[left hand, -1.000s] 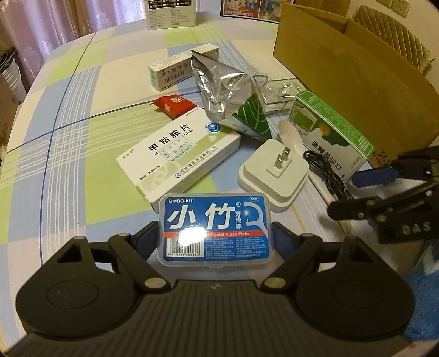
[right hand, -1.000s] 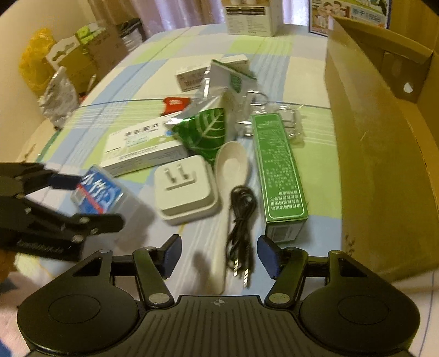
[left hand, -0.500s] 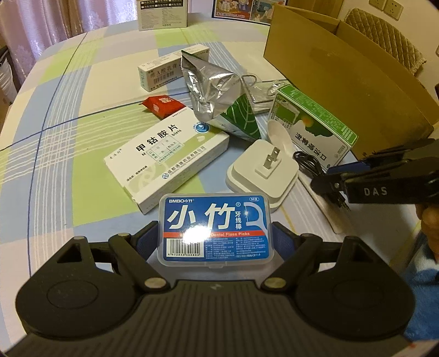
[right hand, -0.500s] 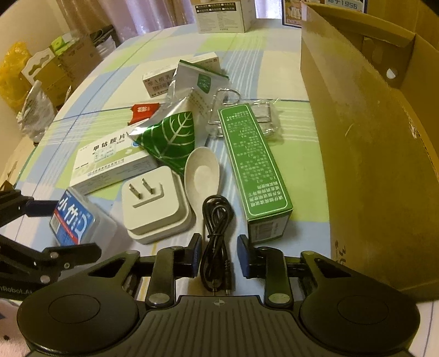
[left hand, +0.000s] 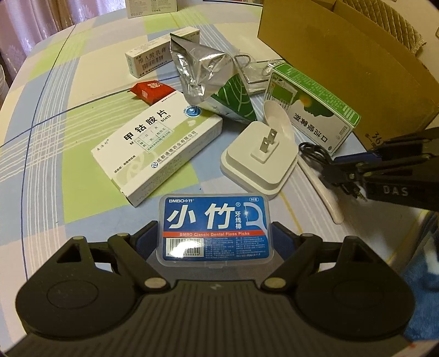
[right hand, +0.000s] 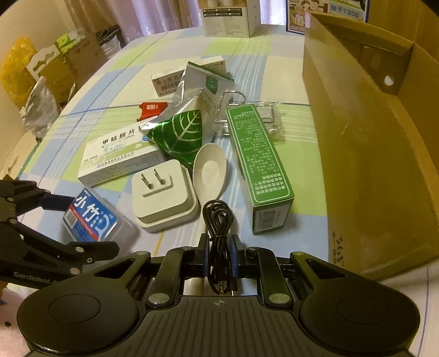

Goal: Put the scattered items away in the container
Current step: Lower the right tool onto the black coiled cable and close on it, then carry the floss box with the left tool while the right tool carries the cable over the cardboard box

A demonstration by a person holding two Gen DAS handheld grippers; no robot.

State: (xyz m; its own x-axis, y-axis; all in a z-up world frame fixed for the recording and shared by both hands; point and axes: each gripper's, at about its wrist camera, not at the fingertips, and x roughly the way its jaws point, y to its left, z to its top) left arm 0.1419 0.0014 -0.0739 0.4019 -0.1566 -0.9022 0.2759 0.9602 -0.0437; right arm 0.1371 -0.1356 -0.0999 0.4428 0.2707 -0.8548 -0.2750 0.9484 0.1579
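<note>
A checked cloth (right hand: pixel 131 90) in blue, green and white covers the bench. Upper left of the right wrist view — a yellow bag (right hand: pixel 16 63), cardboard cartons (right hand: pixel 65 60) and a pale plastic bag (right hand: pixel 38 107) beside the bench. Pinkish curtains (left hand: pixel 41 22) fill the upper left of the left wrist view — a quilted chair back (left hand: pixel 395 30) sits upper right.

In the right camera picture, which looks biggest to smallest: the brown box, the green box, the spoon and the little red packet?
1. Brown box
2. Green box
3. Spoon
4. Red packet

The red packet lies farther from the camera, so it may look smaller than it is.
</note>
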